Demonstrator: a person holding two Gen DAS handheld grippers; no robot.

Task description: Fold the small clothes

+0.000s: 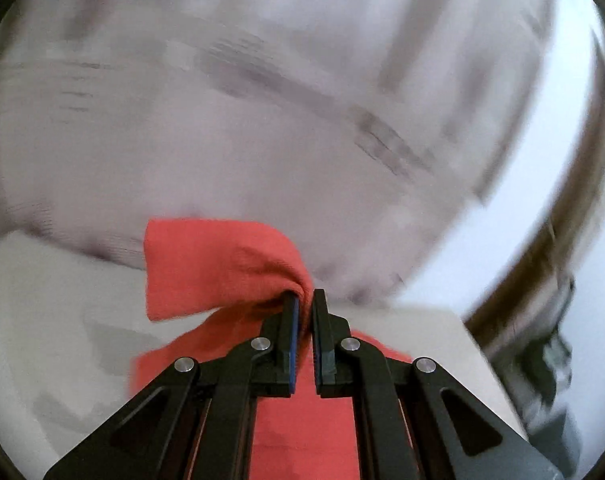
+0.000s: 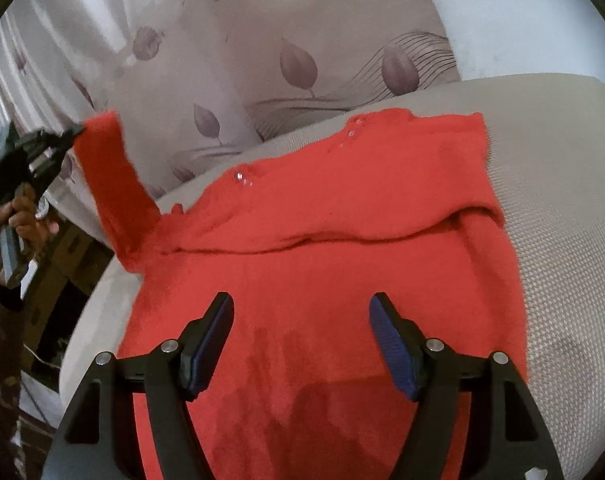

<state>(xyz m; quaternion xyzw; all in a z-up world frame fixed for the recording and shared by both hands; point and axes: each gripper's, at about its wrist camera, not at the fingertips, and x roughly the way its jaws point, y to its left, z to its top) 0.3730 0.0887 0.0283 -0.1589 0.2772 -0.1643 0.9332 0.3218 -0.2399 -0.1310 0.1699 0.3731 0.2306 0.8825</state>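
We see the small red knitted sweater [image 2: 342,216] spread across the beige woven cushion [image 2: 562,240] through the centre of the right wrist view, its top part folded down over the body, with the right gripper [image 2: 301,344] hovering over its lower half, jaws apart and nothing between them. At the left edge of that view, our left gripper [image 2: 72,132] is clamped on the end of the red sleeve [image 2: 110,184], lifting it clear of the cushion. The left wrist view shows the pinch, but its leaf-patterned backdrop [image 1: 262,100], perhaps a pillow, is heavily blurred.
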